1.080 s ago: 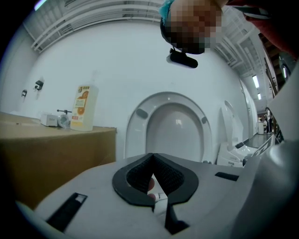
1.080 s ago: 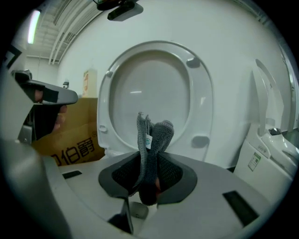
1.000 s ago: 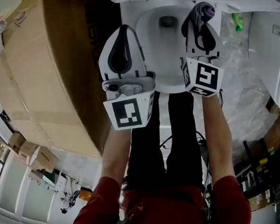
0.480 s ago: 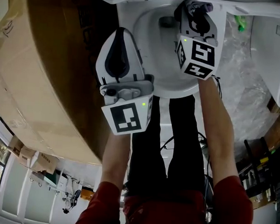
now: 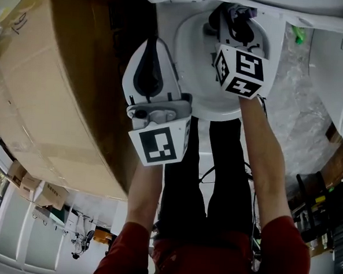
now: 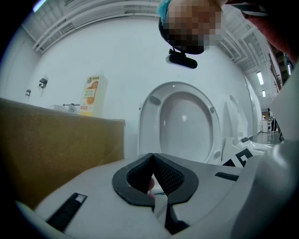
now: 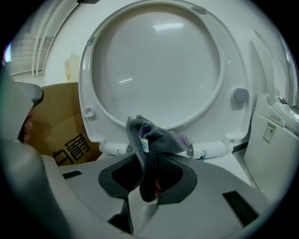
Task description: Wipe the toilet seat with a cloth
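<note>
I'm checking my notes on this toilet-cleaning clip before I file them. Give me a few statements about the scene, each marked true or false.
1. The right hand-held gripper is closed on a grey cloth. True.
2. The left hand-held gripper holds a sponge. False: its jaws are together with nothing between them.
3. The toilet lid is down over the bowl. False: it stands raised, and the cloth is near its hinge.
4. A cardboard box stands beside the toilet, on the person's left. True.
</note>
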The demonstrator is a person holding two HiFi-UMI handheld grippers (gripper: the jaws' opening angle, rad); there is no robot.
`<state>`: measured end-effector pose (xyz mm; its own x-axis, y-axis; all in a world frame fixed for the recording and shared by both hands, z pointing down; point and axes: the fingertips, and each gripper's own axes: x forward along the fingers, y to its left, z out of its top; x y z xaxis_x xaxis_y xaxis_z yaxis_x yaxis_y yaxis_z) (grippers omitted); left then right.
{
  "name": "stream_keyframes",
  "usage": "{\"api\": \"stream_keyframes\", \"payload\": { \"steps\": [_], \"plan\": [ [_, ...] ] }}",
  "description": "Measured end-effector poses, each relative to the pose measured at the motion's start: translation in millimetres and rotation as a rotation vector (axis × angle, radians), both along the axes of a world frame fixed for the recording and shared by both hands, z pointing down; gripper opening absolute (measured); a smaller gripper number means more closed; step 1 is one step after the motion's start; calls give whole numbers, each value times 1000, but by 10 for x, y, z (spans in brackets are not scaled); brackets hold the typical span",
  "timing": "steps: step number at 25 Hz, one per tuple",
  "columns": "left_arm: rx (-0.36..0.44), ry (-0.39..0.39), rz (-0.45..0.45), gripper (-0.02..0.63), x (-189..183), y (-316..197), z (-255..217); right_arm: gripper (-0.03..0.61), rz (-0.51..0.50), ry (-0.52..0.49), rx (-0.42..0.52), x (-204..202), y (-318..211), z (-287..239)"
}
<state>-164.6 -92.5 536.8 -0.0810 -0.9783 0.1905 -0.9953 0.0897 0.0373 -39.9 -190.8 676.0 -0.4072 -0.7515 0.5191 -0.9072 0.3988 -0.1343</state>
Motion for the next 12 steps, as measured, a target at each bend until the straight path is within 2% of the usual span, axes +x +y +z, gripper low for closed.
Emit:
{"api": "stream_keyframes", "payload": {
  "steps": [7,12],
  "plan": [
    [0,-10,-37,12,-200,121,-98,94,15,-120,-82,-460,67,-44],
    [10,-16,-46,12,-328,208,-216,94,141,-312,-210,-534,44,-40]
  ]
}}
